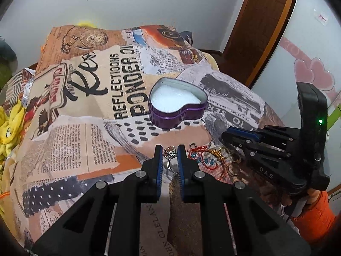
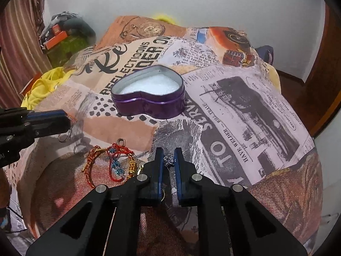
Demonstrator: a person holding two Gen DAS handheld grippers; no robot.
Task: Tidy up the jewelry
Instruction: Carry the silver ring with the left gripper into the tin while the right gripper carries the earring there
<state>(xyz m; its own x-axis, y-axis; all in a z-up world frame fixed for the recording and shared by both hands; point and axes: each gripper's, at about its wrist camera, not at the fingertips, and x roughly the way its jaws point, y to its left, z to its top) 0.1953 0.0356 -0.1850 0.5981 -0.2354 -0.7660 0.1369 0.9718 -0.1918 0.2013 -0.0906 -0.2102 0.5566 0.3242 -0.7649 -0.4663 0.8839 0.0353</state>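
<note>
The left gripper (image 1: 169, 149) has its blue-padded jaws drawn in narrow around a silver ring with a large stone (image 1: 170, 154), the stone up by the fingertips and the band hanging down between the pads, lifted clear of the newspaper-print cloth (image 1: 85, 132). In the right wrist view that same ring (image 2: 64, 135) dangles from the left gripper's tip at the left edge of the picture, above the cloth. The right gripper (image 2: 169, 160) is pinched nearly closed on a small silver ornament (image 2: 169, 160), held right at the fingertips, with a thin wire loop (image 2: 163, 195) showing lower down by the left pad. Just beside it, to the left, a tangle of jewellery lies on the cloth: a red cord bracelet with blue beads (image 2: 117, 166) and a gold-and-red braided piece (image 2: 93, 160). From the left wrist view that pile (image 1: 204, 157) lies between the two grippers, with a couple of gold rings (image 1: 233, 164) close to the right gripper (image 1: 226, 135). Beyond both grippers the purple heart-shaped tin (image 2: 149, 93) stands open on the cloth, white padding (image 2: 149, 84) inside, well apart from the pile. An orange sleeve (image 1: 315, 215) shows behind the right gripper's handle.
</note>
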